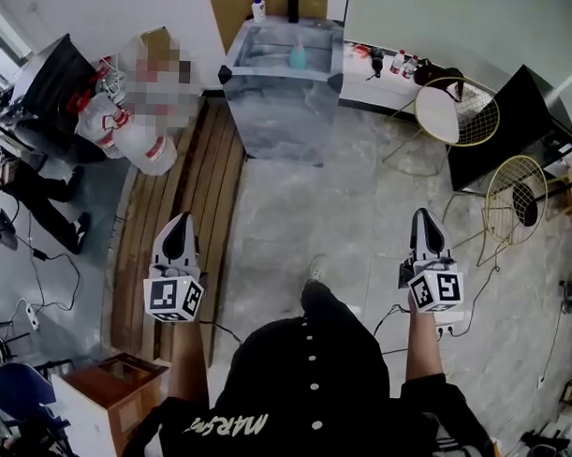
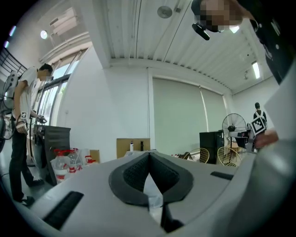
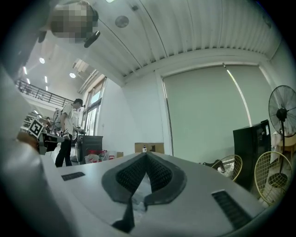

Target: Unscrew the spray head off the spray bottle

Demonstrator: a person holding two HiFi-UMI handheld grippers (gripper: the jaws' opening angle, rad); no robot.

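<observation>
- The ribbed dark pads of the left gripper are seen pressed together at their tips, and nothing is held between them.
- The pads of the right gripper are likewise closed tip to tip, with nothing caught between.
- In the head view the left gripper is found at lower left and the right gripper at lower right. They are well apart, each is pointed toward the top of the frame, and each is held above the floor.
- A marker cube is carried behind the left jaws and another marker cube behind the right ones.
- A small teal spray bottle is seen upright on a grey table at upper centre of the head view, well apart from both grippers.
- Behind the table a cardboard box is placed against the wall, and a white bottle is stood before it.
- A cluster of clear bottles with red spray heads is shown at lower left of the left gripper view, near a standing person.
- Two wire chairs are set at the right of the head view.
</observation>
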